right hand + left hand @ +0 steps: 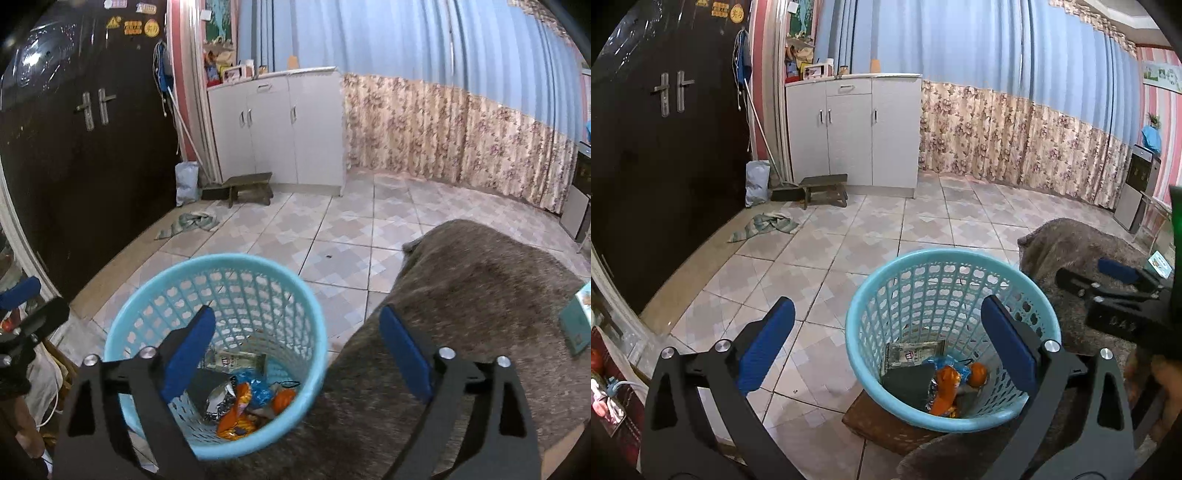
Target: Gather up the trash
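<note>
A light blue plastic basket stands on the floor beside a grey blanket. Inside lie orange wrappers, a blue wrapper, crumpled foil and a printed packet. My left gripper hovers open over the basket's left side with nothing between its blue pads. My right gripper is open too and spans the basket's right rim and the blanket edge, holding nothing. Each gripper shows at the edge of the other's view: the right gripper, the left gripper.
The basket rests on a brown woven base. A teal box lies on the blanket. Farther off are a white cabinet, a small wooden stool, a rag on the tiles and a dark double door.
</note>
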`<control>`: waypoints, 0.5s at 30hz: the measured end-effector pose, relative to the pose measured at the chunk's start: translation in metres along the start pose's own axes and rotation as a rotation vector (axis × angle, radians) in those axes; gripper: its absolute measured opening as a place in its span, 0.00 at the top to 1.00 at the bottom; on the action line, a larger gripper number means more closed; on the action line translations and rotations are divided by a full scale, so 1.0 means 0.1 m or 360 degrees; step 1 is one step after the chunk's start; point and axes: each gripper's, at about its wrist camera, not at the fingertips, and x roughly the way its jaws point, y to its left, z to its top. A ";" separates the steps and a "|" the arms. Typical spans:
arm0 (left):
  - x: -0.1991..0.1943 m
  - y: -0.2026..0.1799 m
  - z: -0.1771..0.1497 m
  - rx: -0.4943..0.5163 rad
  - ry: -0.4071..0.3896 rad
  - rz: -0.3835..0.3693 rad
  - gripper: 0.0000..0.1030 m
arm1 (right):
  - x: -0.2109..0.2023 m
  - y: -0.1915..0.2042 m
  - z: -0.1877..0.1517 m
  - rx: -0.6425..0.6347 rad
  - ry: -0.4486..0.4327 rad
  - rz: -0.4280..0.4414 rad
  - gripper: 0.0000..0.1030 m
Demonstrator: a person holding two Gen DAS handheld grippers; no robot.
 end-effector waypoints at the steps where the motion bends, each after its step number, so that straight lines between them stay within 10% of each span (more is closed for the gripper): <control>1: -0.02 -0.03 0.00 0.0002 0.0004 -0.0005 0.05 | -0.04 -0.03 0.01 0.0006 -0.0008 -0.0009 0.07; 15: -0.76 -0.96 -0.11 0.0224 -0.0088 -0.0328 0.05 | -1.37 -0.94 0.11 0.0009 -0.0029 -0.0341 0.04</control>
